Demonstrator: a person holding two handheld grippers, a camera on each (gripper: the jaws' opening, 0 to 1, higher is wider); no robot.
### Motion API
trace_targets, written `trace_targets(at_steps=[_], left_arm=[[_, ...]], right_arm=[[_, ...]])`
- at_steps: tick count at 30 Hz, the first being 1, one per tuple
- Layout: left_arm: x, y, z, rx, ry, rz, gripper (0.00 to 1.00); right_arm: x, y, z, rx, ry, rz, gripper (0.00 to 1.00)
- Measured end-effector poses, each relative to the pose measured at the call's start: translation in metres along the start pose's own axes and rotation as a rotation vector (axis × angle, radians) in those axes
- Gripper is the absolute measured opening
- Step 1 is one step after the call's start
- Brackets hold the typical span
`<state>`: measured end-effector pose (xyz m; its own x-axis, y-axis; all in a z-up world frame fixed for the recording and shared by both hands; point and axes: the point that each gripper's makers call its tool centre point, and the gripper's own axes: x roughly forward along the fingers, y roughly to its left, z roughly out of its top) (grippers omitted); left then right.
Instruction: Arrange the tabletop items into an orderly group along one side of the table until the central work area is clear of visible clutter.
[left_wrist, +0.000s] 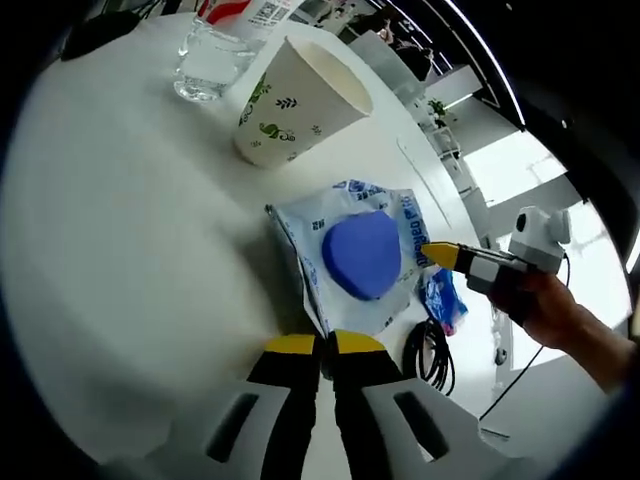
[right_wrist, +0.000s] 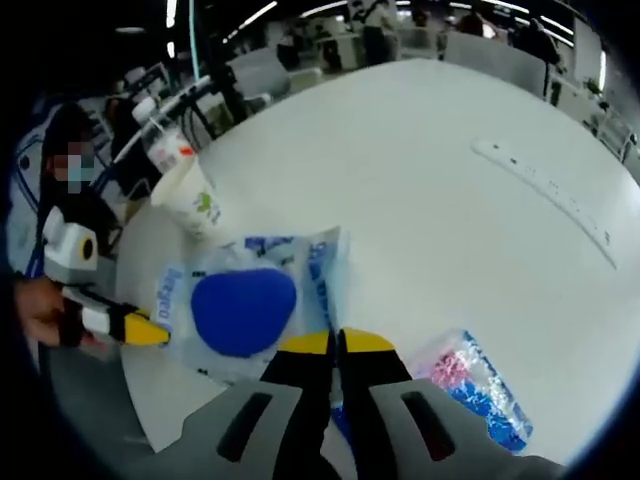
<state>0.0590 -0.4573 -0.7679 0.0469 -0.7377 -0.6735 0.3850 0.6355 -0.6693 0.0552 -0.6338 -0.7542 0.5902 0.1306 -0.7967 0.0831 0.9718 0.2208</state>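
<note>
Left gripper view has both grippers, left gripper (left_wrist: 319, 343) and right gripper (left_wrist: 428, 250), clamped on opposite edges of the blue-disc packet (left_wrist: 352, 255), likely needing a joint carry toward the paper cup (left_wrist: 296, 100).

From my left gripper view, the packet (left_wrist: 362, 255) lies flat on the table (left_wrist: 130, 250), right ahead of my left gripper (left_wrist: 322, 345). Paper cup (left_wrist: 298, 102) sits beyond it, with the glass (left_wrist: 208, 62) further back to its left. My right gripper (left_wrist: 440, 255) touches the packet's far edge, a small bag (left_wrist: 440, 297) and a coiled cable (left_wrist: 428, 352) beside it.
</note>
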Motion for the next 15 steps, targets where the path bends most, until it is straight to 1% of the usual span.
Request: trace_targets(at_steps=[6,9,15], left_arm=[[-0.006,0.002,0.001,0.017,0.002,-0.002,0.00],[-0.009,0.005,0.002,0.024,0.002,0.001,0.00],[-0.016,0.013,0.002,0.039,0.002,0.013,0.00]], right_arm=[[-0.007,0.008,-0.006,0.015,-0.007,0.008,0.00],[-0.009,0.011,-0.009,0.034,-0.018,0.014,0.00],[-0.014,0.023,-0.020,0.043,-0.018,0.022,0.00]])
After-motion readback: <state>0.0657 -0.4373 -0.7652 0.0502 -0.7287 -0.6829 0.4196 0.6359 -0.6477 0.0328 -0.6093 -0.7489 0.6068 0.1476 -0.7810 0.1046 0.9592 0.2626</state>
